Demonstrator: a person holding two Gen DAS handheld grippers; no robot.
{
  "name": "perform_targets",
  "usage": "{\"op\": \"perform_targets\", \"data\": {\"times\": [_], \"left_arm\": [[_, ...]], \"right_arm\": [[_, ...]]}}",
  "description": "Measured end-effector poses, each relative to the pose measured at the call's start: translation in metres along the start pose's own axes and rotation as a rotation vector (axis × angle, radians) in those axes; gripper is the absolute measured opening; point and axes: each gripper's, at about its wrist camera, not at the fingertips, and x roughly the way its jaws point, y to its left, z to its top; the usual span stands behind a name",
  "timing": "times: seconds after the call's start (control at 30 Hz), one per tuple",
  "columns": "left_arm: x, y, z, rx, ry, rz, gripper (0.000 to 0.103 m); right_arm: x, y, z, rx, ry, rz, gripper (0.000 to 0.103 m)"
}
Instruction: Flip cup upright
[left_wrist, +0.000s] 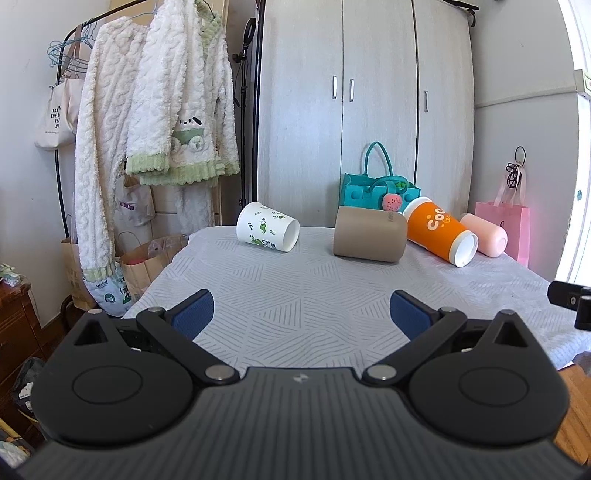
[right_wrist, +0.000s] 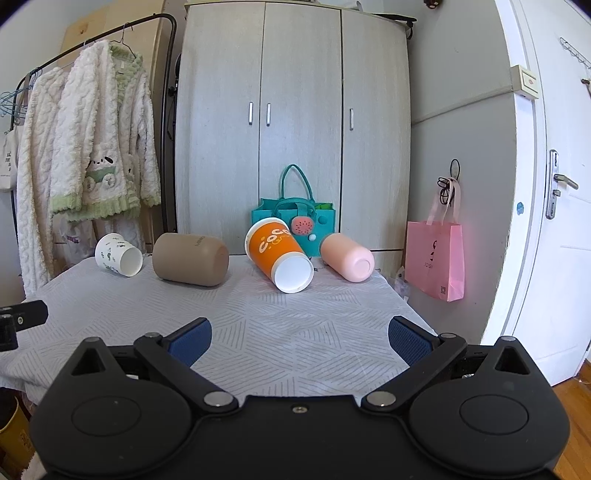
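Four cups (right_wrist: 183, 259) lie toppled; both claws (left_wrist: 302, 314) gape.

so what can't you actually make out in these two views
- Orange cup: end of its print, curving out of sight in both views.
- Tan cup: small lettering, too small to read.
- Pink cup: partly behind the orange cup, left wrist view.
- Table near edge: hidden by both tools.
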Motion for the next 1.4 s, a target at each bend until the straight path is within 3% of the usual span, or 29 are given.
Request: {"op": "perform_targets", "data": {"times": [1.4], "left_arm": [[0.0,0.013,-0.001,-0.014,0.011,0.013,0.103]], "right_arm": [[0.003,0.008,-0.003,-0.028,0.028,-0.011,0.103]]}}
